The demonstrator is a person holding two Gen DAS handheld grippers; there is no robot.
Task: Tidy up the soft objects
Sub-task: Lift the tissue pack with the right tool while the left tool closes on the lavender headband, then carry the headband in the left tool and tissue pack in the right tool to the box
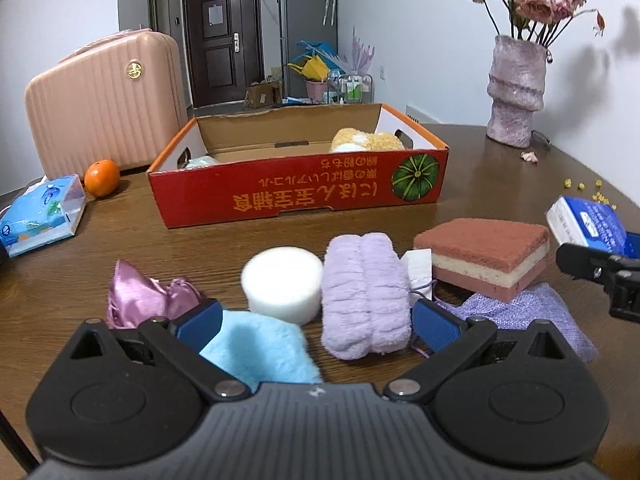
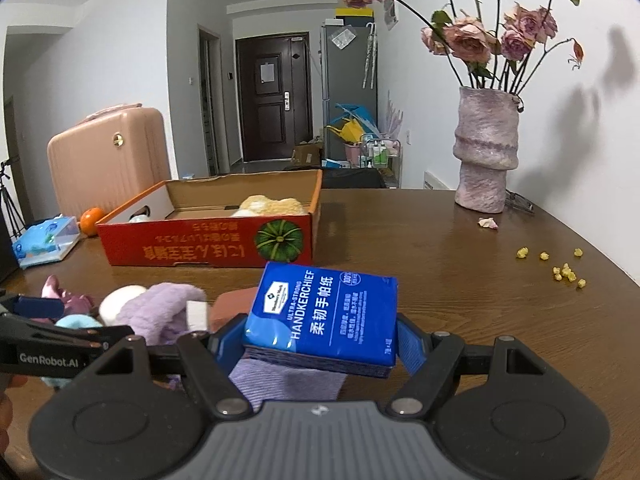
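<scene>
My right gripper [image 2: 320,340] is shut on a blue handkerchief pack [image 2: 326,312], held above the table; the pack also shows in the left wrist view [image 1: 586,226]. My left gripper [image 1: 318,320] is open and empty, low over a light blue cloth [image 1: 260,354] and a lilac fluffy roll [image 1: 366,300]. A white foam disc [image 1: 282,282], a pink satin pouch [image 1: 140,298], a layered pink sponge [image 1: 486,254] and a purple knit cloth [image 1: 532,316] lie nearby. The red cardboard box [image 1: 296,194] behind holds a yellow plush [image 1: 366,140].
A pink suitcase [image 1: 104,100], an orange [image 1: 102,178] and a tissue pack [image 1: 42,216] are at the left. A vase with roses [image 2: 486,148] stands at the back right. Yellow crumbs [image 2: 566,270] and a petal [image 2: 488,222] lie on the brown table [image 2: 440,248].
</scene>
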